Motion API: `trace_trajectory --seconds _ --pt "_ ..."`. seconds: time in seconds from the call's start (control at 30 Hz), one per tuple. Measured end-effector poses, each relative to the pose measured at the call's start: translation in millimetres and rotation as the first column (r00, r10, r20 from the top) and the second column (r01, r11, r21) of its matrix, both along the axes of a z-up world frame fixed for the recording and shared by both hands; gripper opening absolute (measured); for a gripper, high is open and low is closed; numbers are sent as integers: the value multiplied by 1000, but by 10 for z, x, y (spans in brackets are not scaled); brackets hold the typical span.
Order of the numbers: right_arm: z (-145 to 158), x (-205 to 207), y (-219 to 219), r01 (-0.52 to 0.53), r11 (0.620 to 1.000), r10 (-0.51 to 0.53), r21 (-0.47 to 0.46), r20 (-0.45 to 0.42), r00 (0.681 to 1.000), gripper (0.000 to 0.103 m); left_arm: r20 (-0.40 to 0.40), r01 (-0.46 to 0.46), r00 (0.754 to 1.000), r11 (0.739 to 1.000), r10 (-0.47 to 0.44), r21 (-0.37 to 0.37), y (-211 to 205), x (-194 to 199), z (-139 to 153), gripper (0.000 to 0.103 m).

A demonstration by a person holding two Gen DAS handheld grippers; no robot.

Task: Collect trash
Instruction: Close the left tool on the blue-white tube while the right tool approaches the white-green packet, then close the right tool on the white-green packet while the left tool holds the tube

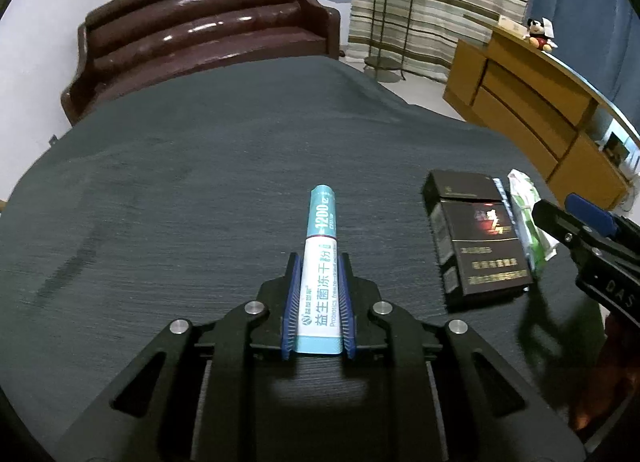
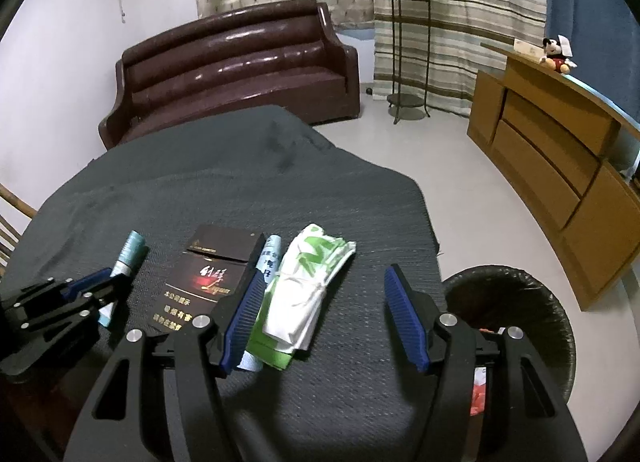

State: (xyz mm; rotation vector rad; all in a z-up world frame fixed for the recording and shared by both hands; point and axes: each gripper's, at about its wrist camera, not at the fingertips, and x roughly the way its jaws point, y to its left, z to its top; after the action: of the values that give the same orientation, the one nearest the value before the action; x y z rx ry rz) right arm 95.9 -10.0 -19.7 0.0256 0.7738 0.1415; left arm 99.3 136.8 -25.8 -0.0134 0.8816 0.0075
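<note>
My left gripper (image 1: 319,262) is shut on a white and teal probiotics tube (image 1: 321,258), which lies on the dark cloth. The same gripper (image 2: 102,282) and tube (image 2: 126,258) show at the left of the right wrist view. My right gripper (image 2: 324,282) is open, its jaws wide apart over a crumpled green and white wrapper (image 2: 304,286). Its left finger sits between the wrapper and a black cigarette box (image 2: 208,274). A thin light-blue sachet (image 2: 270,258) lies between box and wrapper. The box (image 1: 476,238) and wrapper (image 1: 530,214) also show in the left wrist view.
A black mesh trash bin (image 2: 516,302) with a dark liner stands on the floor beside the table's right edge, with red scraps inside. A brown leather sofa (image 2: 236,62) stands behind the table, a wooden cabinet (image 2: 560,166) at the right, a plant stand (image 2: 408,54) by the curtains.
</note>
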Motion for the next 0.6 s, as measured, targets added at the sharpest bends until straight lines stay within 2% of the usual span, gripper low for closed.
trace_trajectory --seconds 0.3,0.43,0.6 --pt "-50 65 47 -3 1000 2 -22 -55 999 60 5 -25 1000 1000 25 -10 127 -30 2 18" --pt "-63 53 33 -6 1000 5 -25 -66 998 51 2 -27 1000 999 27 -16 140 -28 -3 18" --pt "-74 51 39 -13 1000 11 -27 -77 997 44 -2 -27 1000 999 27 -20 175 -14 -16 18"
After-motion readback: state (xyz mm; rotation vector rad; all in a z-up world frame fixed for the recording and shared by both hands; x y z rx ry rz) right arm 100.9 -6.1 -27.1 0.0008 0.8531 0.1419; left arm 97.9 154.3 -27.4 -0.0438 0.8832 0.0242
